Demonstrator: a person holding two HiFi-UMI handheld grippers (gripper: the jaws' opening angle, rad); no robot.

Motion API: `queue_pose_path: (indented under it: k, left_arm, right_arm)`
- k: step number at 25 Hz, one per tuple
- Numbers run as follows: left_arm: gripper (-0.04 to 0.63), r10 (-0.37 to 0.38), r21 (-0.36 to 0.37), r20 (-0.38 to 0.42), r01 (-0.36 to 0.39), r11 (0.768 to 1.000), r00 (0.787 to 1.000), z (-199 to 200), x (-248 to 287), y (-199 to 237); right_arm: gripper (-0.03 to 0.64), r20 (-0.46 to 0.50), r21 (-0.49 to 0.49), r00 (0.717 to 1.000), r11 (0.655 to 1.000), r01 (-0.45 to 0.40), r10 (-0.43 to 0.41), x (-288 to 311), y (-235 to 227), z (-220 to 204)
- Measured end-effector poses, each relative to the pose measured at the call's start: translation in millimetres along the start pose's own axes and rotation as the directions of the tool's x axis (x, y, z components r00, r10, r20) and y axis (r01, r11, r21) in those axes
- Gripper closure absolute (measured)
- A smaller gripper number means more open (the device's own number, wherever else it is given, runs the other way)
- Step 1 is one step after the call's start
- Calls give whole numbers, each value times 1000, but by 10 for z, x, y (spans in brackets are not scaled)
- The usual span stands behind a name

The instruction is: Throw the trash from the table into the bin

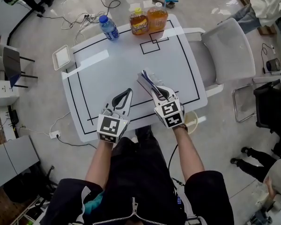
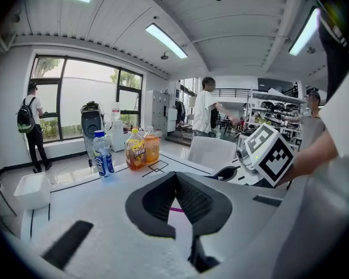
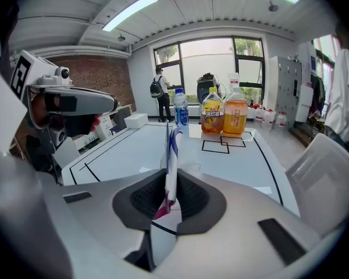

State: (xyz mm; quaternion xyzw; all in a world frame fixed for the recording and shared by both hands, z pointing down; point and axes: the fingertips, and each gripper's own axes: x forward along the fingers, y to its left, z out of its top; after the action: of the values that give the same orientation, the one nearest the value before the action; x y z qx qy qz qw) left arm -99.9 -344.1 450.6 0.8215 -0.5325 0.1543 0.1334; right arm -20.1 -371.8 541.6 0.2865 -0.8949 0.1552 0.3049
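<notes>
Right gripper (image 1: 152,84) over the near half of the white counter (image 1: 107,64), its fingers (image 3: 144,201) pinching a thin wrapper (image 3: 171,156). Wrapper white with blue stripes and a pinkish lower end, held edge-on. Long axis running up and forward out of the fingers, lower end tucked between the pads, clear of the counter.

Left gripper (image 1: 126,93) just beside it, fingers (image 2: 152,201) pressed together at the tips, nothing between them.

No other loose trash visible near either pair of fingers. Three bottles (image 1: 138,21) standing well ahead, at the counter's far edge.

Bin not certain. Two candidates:
- a small white box (image 1: 64,57) at the counter's left edge, ahead and left of the left fingers and well apart from the right ones;
- a round slatted basket (image 1: 193,121) on the floor, below and behind the right fingers, half covered by the right gripper and wrist.

If the basket, probably a short carry back and down for the right hand. If the box, a reach across the left gripper.

Basket's depth and opening hidden. Inside of the box not shown. Print on the wrapper too small to read.
</notes>
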Motion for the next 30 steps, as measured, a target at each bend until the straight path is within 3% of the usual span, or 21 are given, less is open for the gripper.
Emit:
queue_pose_path:
  k: [16, 30]
  left_arm:
    - [588, 77, -46, 92, -73, 996, 993, -335, -1256, -78]
    - [588, 94, -57, 177, -85, 995, 980, -541, -2486, -790]
  right_arm:
    - [575, 48, -97, 999, 995, 31, -26, -394, 1164, -45]
    - [575, 86, -118, 994, 990, 75, -65, -1391, 2250, -535]
